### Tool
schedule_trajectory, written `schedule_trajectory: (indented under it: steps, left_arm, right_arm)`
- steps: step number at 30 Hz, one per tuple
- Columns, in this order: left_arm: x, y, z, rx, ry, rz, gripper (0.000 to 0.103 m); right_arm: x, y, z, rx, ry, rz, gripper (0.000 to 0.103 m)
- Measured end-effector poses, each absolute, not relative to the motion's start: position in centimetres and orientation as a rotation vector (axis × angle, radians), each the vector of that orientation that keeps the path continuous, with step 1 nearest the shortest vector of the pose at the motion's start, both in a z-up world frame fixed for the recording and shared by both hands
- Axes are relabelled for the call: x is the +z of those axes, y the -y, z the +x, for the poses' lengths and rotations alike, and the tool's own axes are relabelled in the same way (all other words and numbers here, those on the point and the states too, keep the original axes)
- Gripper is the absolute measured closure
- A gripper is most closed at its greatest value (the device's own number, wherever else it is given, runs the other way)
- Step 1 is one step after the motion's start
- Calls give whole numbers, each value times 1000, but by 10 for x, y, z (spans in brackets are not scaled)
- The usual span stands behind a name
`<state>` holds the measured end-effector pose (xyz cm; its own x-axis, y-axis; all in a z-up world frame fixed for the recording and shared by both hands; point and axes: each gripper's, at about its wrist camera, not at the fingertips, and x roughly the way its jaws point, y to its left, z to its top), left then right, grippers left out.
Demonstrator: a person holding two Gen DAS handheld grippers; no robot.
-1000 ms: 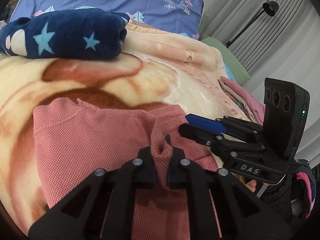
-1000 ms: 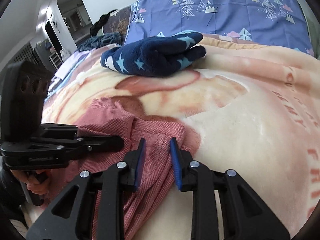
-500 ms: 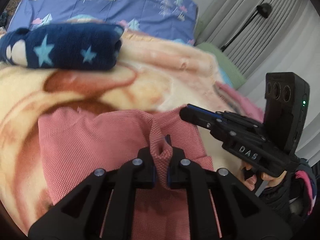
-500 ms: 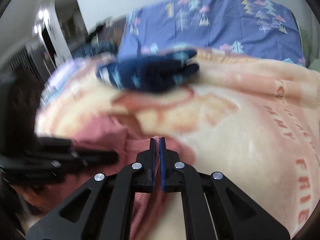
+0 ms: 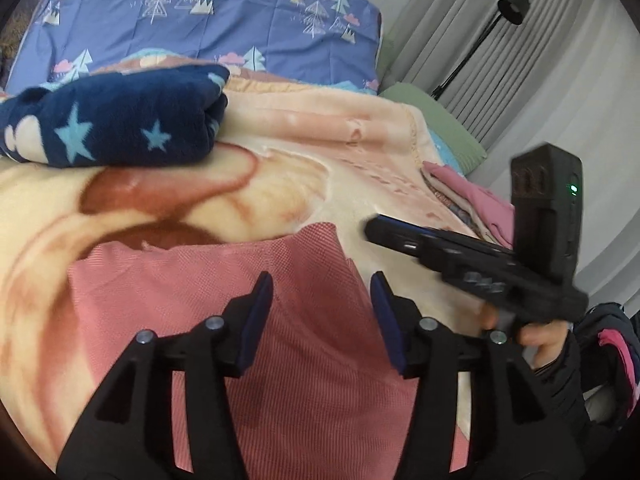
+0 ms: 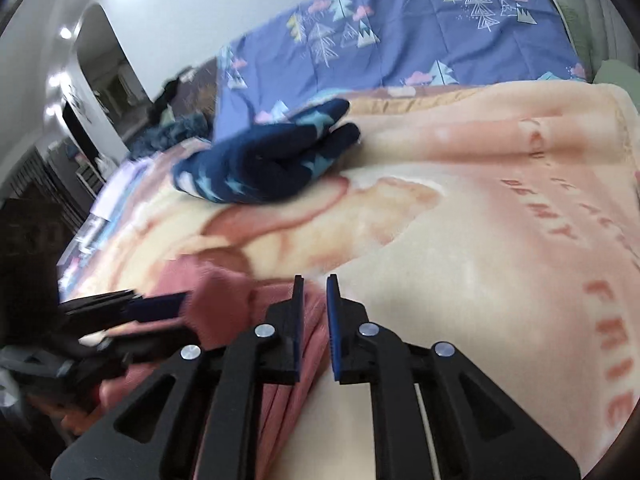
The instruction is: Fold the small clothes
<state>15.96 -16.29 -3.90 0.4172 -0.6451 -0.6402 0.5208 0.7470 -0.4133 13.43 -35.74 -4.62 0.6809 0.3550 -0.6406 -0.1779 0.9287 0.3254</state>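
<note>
In the left wrist view, a folded navy star-print fleece [image 5: 116, 120] lies at the upper left on a peach blanket [image 5: 304, 152], with a blue tree-print pillow [image 5: 208, 16] behind it. The pink garment [image 5: 224, 292] spreads flat across the lower centre of the frame. The left gripper [image 5: 320, 300] stands over its right part with the jaws opening, blue pads clear of the cloth, which lies beneath and between them, released. To the right, the right gripper [image 5: 374, 228] reaches in from the frame's right edge, held by a hand [image 5: 536, 340]; a pink cloth pile [image 5: 480, 204] and a floor lamp [image 5: 508, 8] sit behind.

In the right wrist view, the left gripper [image 6: 176, 304] shows blurred at the lower left beside a raised fold of the pink garment [image 6: 224, 300]. At lower centre the right gripper [image 6: 314, 284] has its jaws opening by a narrow gap; the garment's edge lies under them, not pinched.
</note>
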Motion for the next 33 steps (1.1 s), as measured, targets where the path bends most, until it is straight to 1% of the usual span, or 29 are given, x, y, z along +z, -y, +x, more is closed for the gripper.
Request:
schedule_trajectory:
  steps: [4,6,7,8,11,12,13,14,17,20,21,22,23,24,25,26,27,29,31,33]
  left_arm:
    - [-29,144,120,-725,-815,-70,45]
    - [-29,135,93,-720,-798,4,43]
    - [-31,130,74,-725,-791,54,43]
    - [-33,125,59,-732,-791,88,42]
    - [-47,114,19,-741,-814,175,42]
    - [-56,113,8,-719,-820,227,42]
    - [-64,113,1,-701,-823,270,42]
    - [-73,113,-6,-672,-825,318,42]
    - [-85,106,-19,-616,-805,351,42]
    - [-79,97,-18,-617,-824,302,42]
    - [-77,96,-19,-615,-825,297,42]
    - [-76,95,-20,-614,-823,296,42]
    - [-77,94,-24,-611,-819,298,42]
    - [-77,93,-25,-605,-818,296,42]
    - [-79,93,-26,-601,-821,292,42]
    - [-80,92,-26,-598,-823,289,41]
    - [-81,91,-25,-596,-827,279,40]
    - [-84,86,-23,-589,-841,256,37]
    - [-85,80,-21,-585,-856,224,36]
    - [-83,74,-22,-590,-860,197,36]
  right_arm:
    - [-40,353,80,401,-764,246,91]
    - [-41,346,50,440,-771,256,80]
    - [-43,342,36,458,-774,267,78]
    - [-45,337,23,488,-772,288,76]
    - [-55,325,-1,493,-778,317,76]
    - [-61,322,-3,444,-798,297,77]
    - [-70,321,-4,357,-830,259,83]
    - [-80,322,-4,287,-860,241,103]
    - [-95,339,-15,226,-917,350,103]
    - [-82,337,-25,229,-886,337,103]
    - [-74,335,-26,253,-863,345,100]
    - [-68,332,-28,276,-846,357,100]
    - [-65,330,-28,293,-835,366,95]
    - [-62,327,-29,305,-827,377,73]
    - [-61,324,-30,303,-823,377,62]
    - [-63,317,-29,301,-832,351,58]
    - [-67,313,-27,297,-849,323,68]
    - [-79,301,-27,281,-895,262,99]
    - [-80,300,-39,263,-884,207,99]
    - [-84,302,-42,245,-918,196,99]
